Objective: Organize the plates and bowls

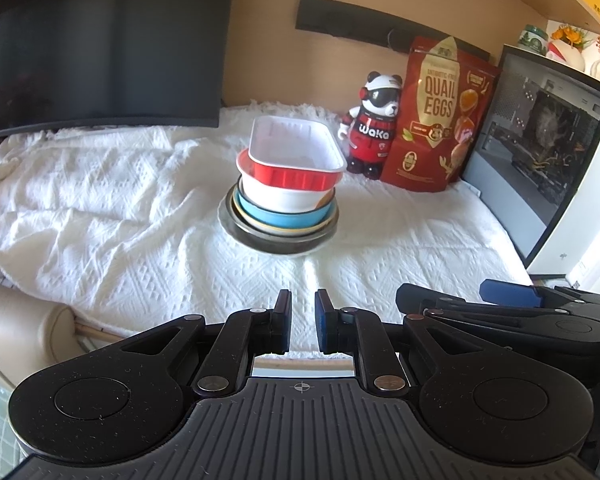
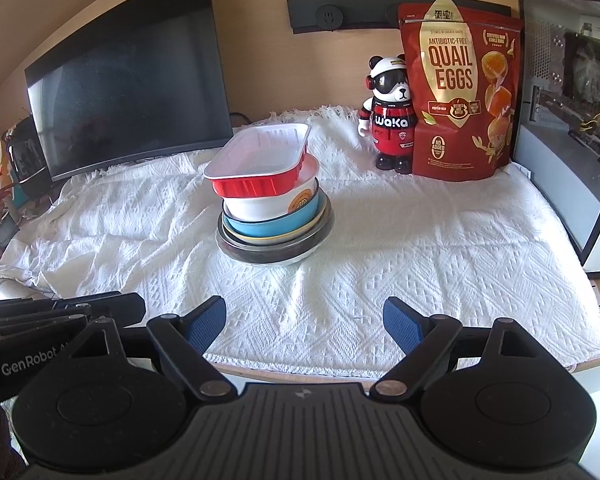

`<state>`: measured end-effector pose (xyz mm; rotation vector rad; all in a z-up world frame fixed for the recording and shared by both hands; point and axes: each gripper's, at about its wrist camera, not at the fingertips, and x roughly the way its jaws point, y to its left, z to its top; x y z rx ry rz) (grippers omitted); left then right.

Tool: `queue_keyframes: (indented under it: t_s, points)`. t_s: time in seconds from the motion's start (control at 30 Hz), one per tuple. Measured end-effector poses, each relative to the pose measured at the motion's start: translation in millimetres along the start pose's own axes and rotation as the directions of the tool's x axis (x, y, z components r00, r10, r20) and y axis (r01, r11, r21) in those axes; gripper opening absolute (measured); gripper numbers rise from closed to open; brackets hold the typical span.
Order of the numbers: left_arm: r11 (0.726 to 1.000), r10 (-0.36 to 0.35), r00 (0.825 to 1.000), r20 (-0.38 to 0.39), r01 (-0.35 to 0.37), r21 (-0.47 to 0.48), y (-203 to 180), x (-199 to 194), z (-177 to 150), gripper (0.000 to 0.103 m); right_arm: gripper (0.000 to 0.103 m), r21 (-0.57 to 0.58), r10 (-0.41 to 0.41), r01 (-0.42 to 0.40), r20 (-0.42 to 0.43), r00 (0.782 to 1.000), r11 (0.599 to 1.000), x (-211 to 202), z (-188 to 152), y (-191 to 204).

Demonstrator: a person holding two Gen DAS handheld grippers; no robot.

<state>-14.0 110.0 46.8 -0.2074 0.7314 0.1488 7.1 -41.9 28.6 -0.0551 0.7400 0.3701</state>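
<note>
- The left gripper (image 1: pixel 302 320) is hanging low at the near edge of the white woven cloth (image 1: pixel 120 208), jaws drawn narrow, empty.
- Mid-cloth, the dishes are sitting nested: red foil tray (image 2: pixel 256 160) tilting atop a white bowl (image 2: pixel 276 200), blue bowl (image 2: pixel 268 226), grey metal plate (image 2: pixel 276 250). Stacked already, or awaiting sorting; either fits.
- The right gripper (image 2: pixel 304 326) is gaping wide, carrying nothing. Any grasp should, I judge, steady that tilting tray.
</note>
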Motion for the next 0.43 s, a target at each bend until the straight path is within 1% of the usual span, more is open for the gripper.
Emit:
queue_keyframes:
  t_s: [0.3,0.37,0.43]
  points:
    - [1.000,-0.005,0.999,-0.033,0.005,-0.023,11,16,3,0.015,0.086,-0.013,0.000,0.000,-0.010,1.000,1.000,9,2,4]
    - [0.998,0.011,0.999,-0.050,-0.013,-0.055,23,23,5,0.015,0.086,-0.014,0.000,0.000,-0.016,1.000,1.000,14,5,6]
    - [0.995,0.013,0.998,-0.069,-0.020,-0.102,43,30,10,0.015,0.086,-0.019,-0.003,0.002,-0.026,1.000,1.000,21,9,11]
